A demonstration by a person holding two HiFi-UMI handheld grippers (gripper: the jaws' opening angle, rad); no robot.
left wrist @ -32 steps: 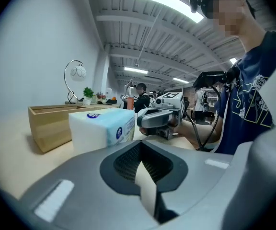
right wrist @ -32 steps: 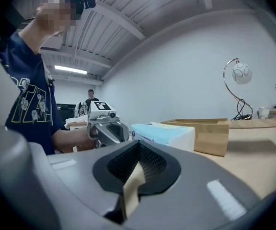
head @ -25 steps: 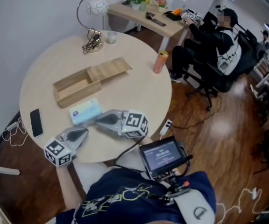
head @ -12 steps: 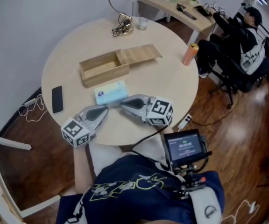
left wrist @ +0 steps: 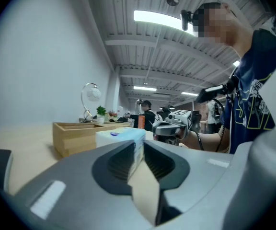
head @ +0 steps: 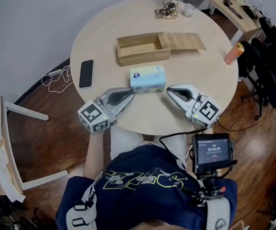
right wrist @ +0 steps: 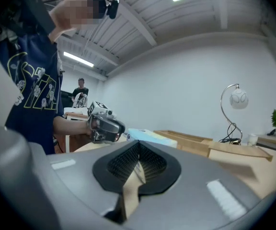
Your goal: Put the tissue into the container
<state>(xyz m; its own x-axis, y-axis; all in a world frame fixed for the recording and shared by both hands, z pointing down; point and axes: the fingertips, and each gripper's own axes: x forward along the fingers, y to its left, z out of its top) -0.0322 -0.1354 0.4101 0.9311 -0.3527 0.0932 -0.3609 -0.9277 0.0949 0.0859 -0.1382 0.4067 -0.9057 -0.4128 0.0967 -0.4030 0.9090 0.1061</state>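
So the left gripper [head: 128, 95] and right gripper [head: 171, 89] both have fingers pinched together, empty, tips flanking the tissue pack [head: 147, 77]. Looks like setup for moving it into the wooden box [head: 142, 56] beyond.

I list a table [head: 104, 32] of pale matt wood, a container [head: 143, 57] of bare light wood, a tissue pack [head: 148, 78] in smooth, faintly shiny wrap, a glossy black phone [head: 86, 74], and the left gripper [head: 131, 93] and right gripper [head: 169, 90] in matt grey plastic with ribbed black pads [right wrist: 123, 164].
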